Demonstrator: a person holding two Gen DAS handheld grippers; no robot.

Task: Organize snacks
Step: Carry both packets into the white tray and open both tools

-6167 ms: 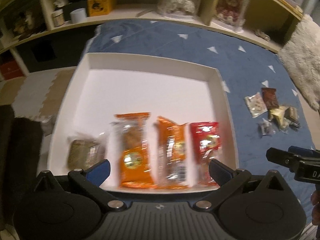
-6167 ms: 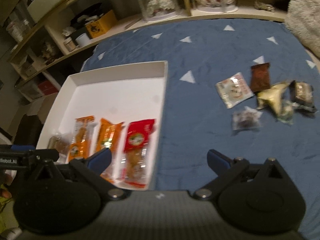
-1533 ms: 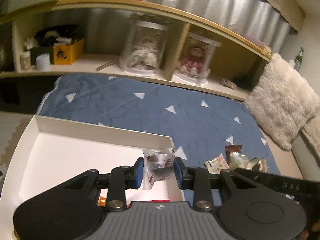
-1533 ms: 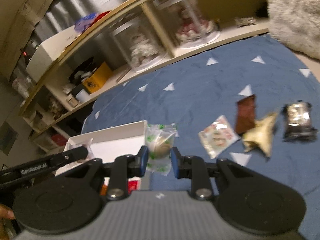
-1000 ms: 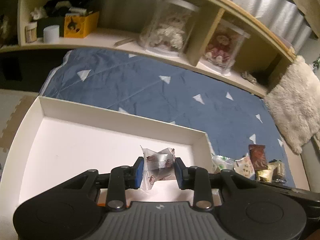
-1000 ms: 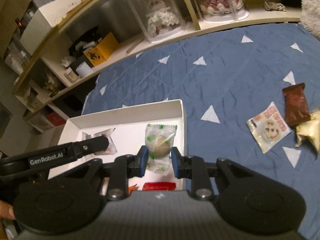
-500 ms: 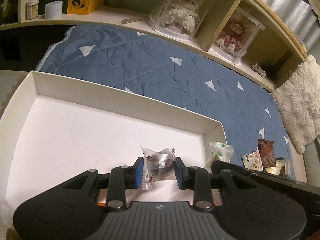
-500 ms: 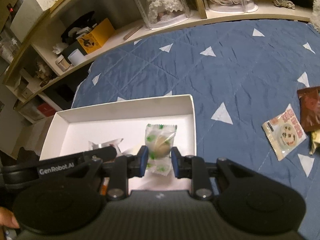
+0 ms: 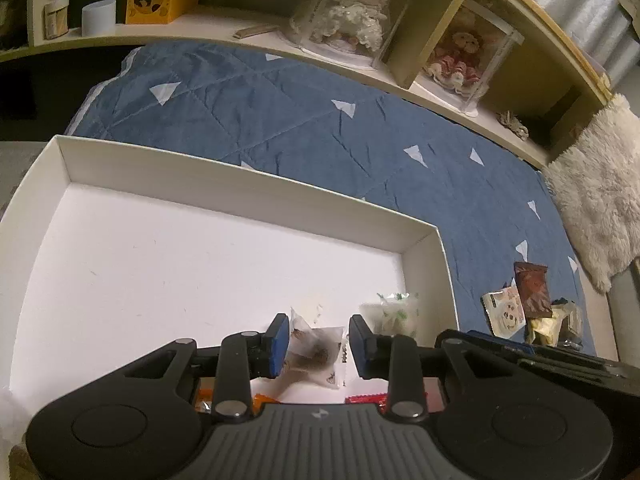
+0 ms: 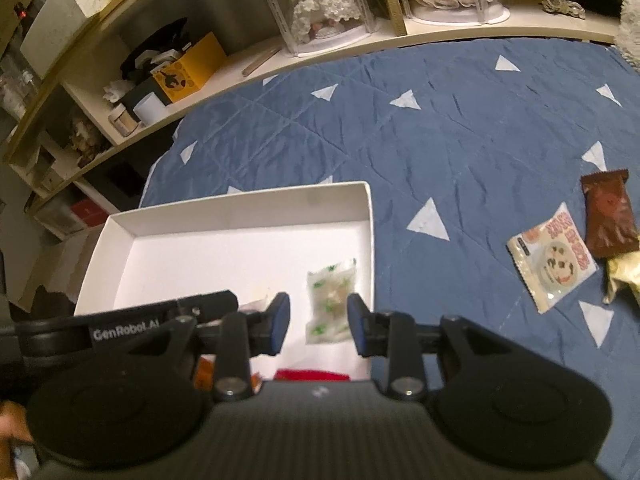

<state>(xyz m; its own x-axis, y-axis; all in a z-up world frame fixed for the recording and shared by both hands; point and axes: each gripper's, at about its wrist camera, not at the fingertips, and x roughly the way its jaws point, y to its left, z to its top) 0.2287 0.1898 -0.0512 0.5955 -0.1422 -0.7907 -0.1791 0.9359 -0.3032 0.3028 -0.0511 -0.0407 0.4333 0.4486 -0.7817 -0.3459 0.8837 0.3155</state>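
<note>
Left gripper (image 9: 318, 340) clamped on clear brown-snack packet (image 9: 316, 354) above white box (image 9: 240, 184). Right gripper (image 10: 318, 322) jaws opening; green-print packet (image 10: 330, 300) loose between them, over box floor. Packets likely light, crinkly, slippery; pinch sealed edges.

box (image 9: 248, 184): the matt white card you see, smooth inside.
bedspread (image 9: 304, 120): your quilted blue cloth, softly creased.
clear packet (image 9: 316, 354): crinkly see-through plastic film between your left claw (image 9: 318, 340) pads.
green-print packet (image 10: 330, 300): glossy plastic film.
claw bodies: matt black plastic, ribbed; blue rubbery pads.
rug (image 9: 600, 200): shaggy cream fur.
</note>
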